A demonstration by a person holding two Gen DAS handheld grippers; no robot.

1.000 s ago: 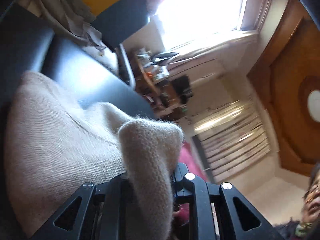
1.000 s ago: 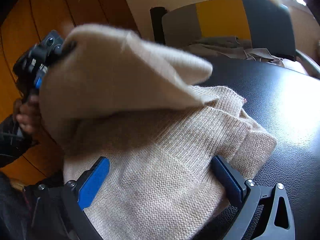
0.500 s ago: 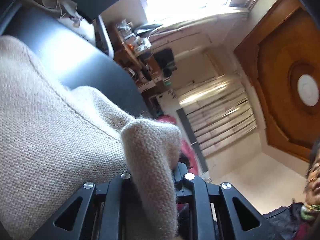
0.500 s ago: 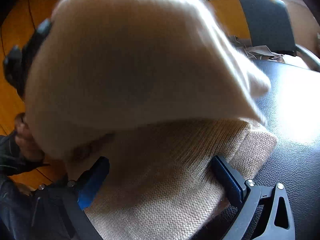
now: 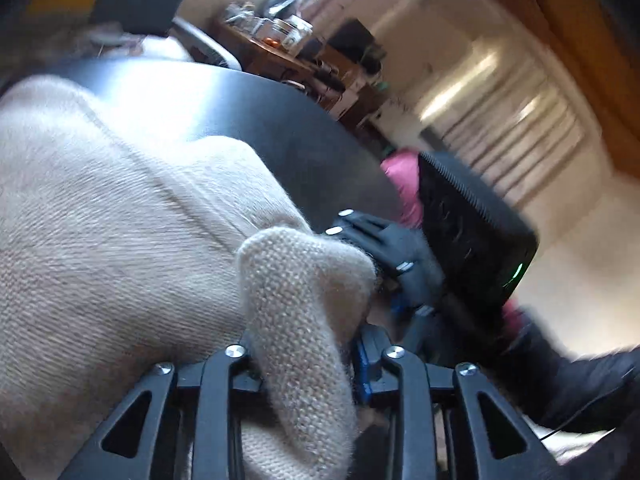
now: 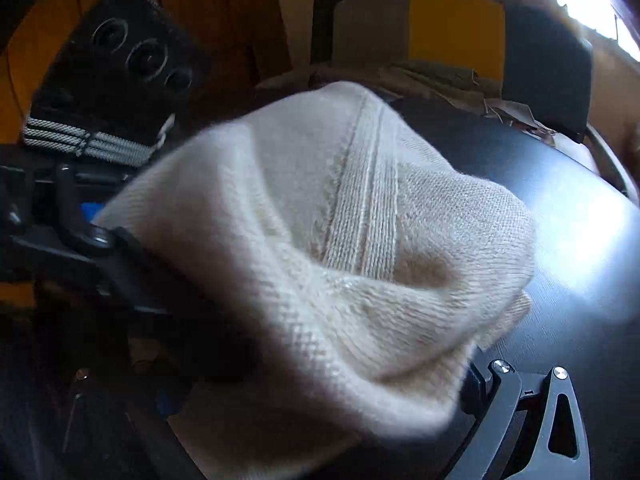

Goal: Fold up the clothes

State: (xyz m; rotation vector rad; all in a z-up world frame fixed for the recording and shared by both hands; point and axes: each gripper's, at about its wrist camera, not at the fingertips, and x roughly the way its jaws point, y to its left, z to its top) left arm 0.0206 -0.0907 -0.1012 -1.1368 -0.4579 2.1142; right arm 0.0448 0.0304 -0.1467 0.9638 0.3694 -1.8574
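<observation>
- Dark and glossy, the bench (image 6: 580, 240) carries a cream knit sweater (image 6: 340, 240), with a yellow-and-dark chair back (image 6: 456, 28) behind it and a cluttered shelf (image 5: 288, 40) far off by the window.
- Left gripper (image 5: 304, 356): its jaws are clenched on a bunched fold of the sweater (image 5: 120, 240), which bulges up between them.
- Since a second ago that gripper has swung the lifted flap over toward the right side; the right gripper's (image 5: 384, 248) black frame now shows just beyond the pinched fold.
- Right gripper (image 6: 320, 420): earlier its jaws stood wide around the sweater's near edge; now the flap drapes over them and hides the gap, so I cannot tell how they stand.
- My reading is that the fold is nearly laid over; the layer looks loose and puckered, so it probably needs lowering and smoothing before release.
</observation>
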